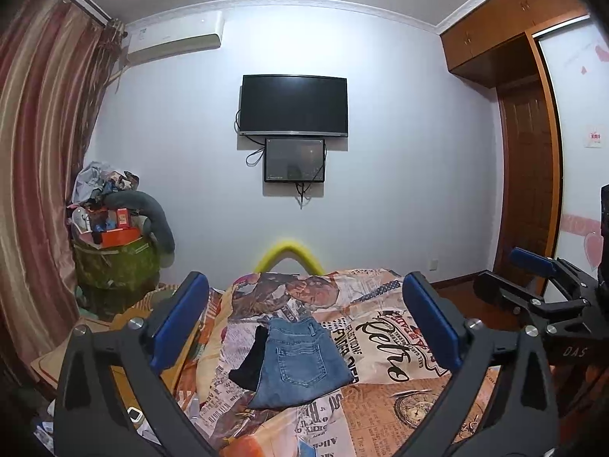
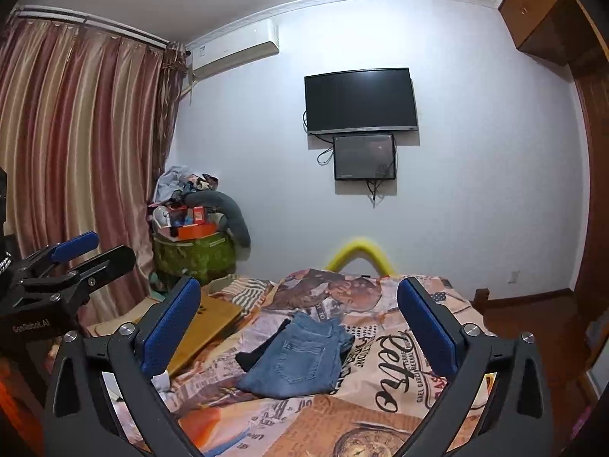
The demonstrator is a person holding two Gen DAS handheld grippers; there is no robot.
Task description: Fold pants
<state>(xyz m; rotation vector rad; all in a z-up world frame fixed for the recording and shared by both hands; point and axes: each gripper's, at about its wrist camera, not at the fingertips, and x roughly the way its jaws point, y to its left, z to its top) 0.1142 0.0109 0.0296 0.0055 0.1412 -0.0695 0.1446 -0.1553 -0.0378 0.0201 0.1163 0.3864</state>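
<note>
The blue denim pants (image 1: 300, 361) lie on the bed as a compact, already doubled bundle, back pocket up, around the middle of the newspaper-print bedspread (image 1: 384, 346), well in from its side edges and short of the foot edge. In the right wrist view the same pants (image 2: 297, 361) show layered edges on their far side, so the fold looks largely done; I judge this to be either the end of the job or a pause before one last tidy fold. A black piece of cloth (image 1: 249, 361) lies touching the pants on their left side.

If a further fold is wanted, the next move calls for both claws to come down to the near hem corners, pinch through all layers, and carry them over to the waistband without dragging the bedspread along.

The left gripper (image 1: 304, 337) is spread wide, its blue pads holding nothing and touching nothing, raised above the bed. The right gripper (image 2: 298, 337) is likewise released and empty, clear of the cloth.
</note>
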